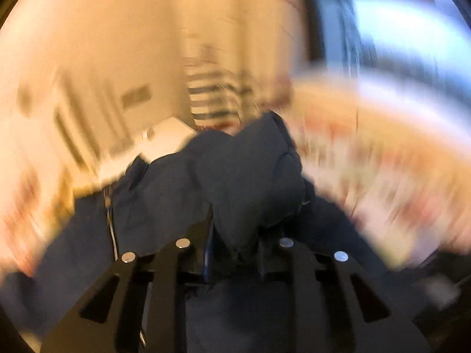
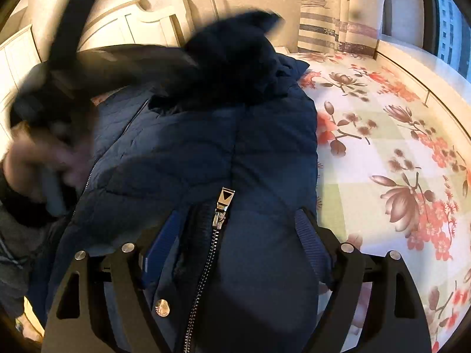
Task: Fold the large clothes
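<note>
Garment: A navy quilted jacket (image 2: 206, 153) lay spread on the bed, covering the side of the mattress nearest the white headboard (image 2: 138, 26).
Landmark: The floral bedsheet (image 2: 382, 135), printed with pink and brown blossoms, stretched bare beyond the jacket's edge toward the window (image 2: 450, 32).
Left gripper: The left gripper (image 1: 235, 235) was clamped on a bunched fold of the jacket (image 1: 229, 176), with dark fabric filling the narrow gap between its black fingers and mounding above them.
Left gripper, from the other camera: It appeared as a blurred dark shape (image 2: 117, 67) above the jacket's far end, by the headboard, with a fold of cloth raised off the bed there.
Right gripper: The right gripper (image 2: 232, 235) stood with its jaws wide apart over the jacket's near end, the padded front lying between the blue-padded fingers (image 2: 309, 241); whether the pads pressed the cloth could not be told.
Zipper: The silver zipper pull (image 2: 222, 206) sat on the jacket midway between those fingers, its teeth running back toward the camera, a metal snap (image 2: 162, 308) just beside them.
Person: A blurred hand (image 2: 44, 158) and a grey sleeve (image 2: 17, 235) were at the jacket's side away from the bare sheet.
Backdrop: A striped curtain (image 2: 321, 29) hung past the jacket's far end.
</note>
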Motion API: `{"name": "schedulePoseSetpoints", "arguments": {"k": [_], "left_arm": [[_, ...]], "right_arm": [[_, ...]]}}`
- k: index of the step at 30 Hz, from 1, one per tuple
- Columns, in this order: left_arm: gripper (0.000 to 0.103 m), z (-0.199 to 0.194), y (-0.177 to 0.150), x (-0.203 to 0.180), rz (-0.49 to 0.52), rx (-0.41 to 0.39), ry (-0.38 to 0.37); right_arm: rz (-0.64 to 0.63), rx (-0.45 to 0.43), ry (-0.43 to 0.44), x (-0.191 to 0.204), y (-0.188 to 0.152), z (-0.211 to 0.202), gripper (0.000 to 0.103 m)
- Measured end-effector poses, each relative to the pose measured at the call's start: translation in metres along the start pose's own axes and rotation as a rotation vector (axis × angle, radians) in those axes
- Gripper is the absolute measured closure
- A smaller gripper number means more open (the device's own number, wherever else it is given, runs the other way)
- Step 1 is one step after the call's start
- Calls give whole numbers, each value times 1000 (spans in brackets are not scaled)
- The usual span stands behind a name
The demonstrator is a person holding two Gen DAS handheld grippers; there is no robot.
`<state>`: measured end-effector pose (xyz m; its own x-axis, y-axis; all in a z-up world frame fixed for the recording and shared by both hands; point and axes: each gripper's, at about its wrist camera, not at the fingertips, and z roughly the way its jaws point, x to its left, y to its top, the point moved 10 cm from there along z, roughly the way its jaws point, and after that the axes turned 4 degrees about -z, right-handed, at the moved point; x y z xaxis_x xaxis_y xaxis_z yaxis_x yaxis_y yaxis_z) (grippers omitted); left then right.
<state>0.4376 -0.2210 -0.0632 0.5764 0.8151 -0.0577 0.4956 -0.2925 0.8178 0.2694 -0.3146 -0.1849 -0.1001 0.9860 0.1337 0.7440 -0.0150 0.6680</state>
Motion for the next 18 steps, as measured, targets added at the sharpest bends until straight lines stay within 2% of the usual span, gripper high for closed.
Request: {"name": "schedulePoseSetpoints", "arguments": {"k": [1, 3, 6, 9, 10, 11, 13, 14, 18], "left_arm": [[81, -16, 6, 31, -145, -29, -51], [82, -39, 5, 86, -341, -65, -90], [83, -67, -25, 173, -578, -78, -80], [82, -81, -73, 229, -665, -26, -11], [82, -83, -84, 238, -682, -11, -5], [82, -83, -100, 247, -723, 1, -29], [82, -82, -113, 254, -792, -3, -79], [82, -82, -117, 257, -814, -9, -93], [81, -74, -120, 264, -828, -31, -107]], "right_arm": [[-2, 0, -2, 0, 0, 0, 24], [-5, 2, -8, 0, 0, 0, 24], [-11, 9, -20, 1, 4, -3, 24], [-44, -35, -35, 5, 29, -15, 24], [-85, -58, -84, 4, 47, -17, 24], [-111, -70, -119, 3, 59, -17, 24], [-165, -104, -163, 3, 94, -8, 24], [-155, -104, -155, 0, 105, 0, 24], [58, -71, -101, -24, 146, 47, 29]]}}
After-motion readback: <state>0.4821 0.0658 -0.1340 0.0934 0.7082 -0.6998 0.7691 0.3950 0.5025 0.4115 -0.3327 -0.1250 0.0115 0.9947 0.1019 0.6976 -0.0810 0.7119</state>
